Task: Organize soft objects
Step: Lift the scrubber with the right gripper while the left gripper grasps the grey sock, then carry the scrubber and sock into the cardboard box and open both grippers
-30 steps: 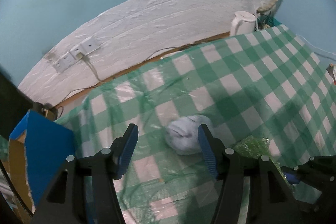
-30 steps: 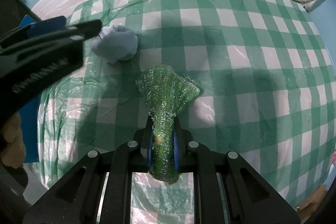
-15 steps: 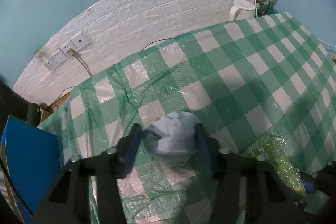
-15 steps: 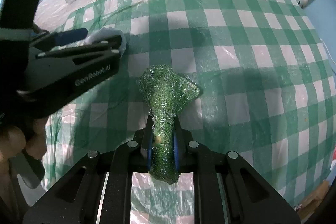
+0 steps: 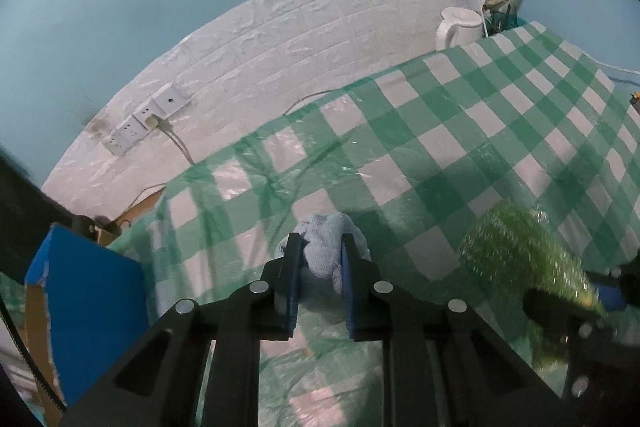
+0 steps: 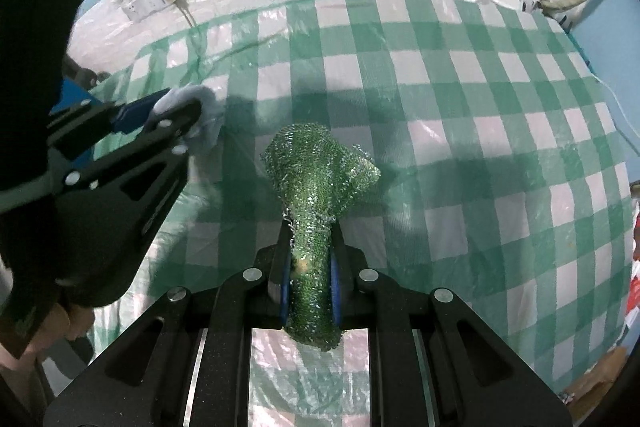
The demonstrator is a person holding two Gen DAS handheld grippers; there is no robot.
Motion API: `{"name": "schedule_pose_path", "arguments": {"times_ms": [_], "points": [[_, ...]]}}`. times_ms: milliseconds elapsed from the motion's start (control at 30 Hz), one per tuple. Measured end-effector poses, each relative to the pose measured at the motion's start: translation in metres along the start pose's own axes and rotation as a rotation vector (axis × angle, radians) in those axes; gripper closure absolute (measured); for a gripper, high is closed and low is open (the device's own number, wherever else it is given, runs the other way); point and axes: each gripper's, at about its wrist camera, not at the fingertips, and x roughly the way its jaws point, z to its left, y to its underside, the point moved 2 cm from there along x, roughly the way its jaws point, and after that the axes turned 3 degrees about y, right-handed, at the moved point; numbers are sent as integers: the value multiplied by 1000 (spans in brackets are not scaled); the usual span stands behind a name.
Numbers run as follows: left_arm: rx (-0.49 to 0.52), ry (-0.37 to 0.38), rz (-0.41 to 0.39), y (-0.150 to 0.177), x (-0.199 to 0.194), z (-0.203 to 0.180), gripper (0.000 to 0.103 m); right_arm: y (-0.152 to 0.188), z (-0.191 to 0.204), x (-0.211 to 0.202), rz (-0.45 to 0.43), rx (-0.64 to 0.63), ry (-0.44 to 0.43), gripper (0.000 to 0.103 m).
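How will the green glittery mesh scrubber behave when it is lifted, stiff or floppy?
Probably floppy: the green glittery mesh scrubber is pinched narrow where the right claw is shut on it, and flares wide beyond. It likely weighs little, being open mesh. Its rough netting should resist slipping from the blue pads.

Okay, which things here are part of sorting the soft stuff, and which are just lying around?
Part of the job: blue cloth, pinched between the closing left gripper; green scrubber in the right gripper.

Just lying around: kettle, wall sockets, blue box, checked tablecloth.
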Motion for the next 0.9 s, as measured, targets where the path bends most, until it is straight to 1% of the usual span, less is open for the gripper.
{"name": "schedule_pose_path", "arguments": {"times_ms": [200,467,900], "points": [[-27,-30,-32,3,-30,18,85,6,11,-22,-33,-13,-3,89],[-58,-82,-77,11,-78,44,85,-3,29,-53,-84,-54,-27,89],[-144,-141,-100,36,-138,84,85,-5,70,-91,-139,-144,-71,89]]}}
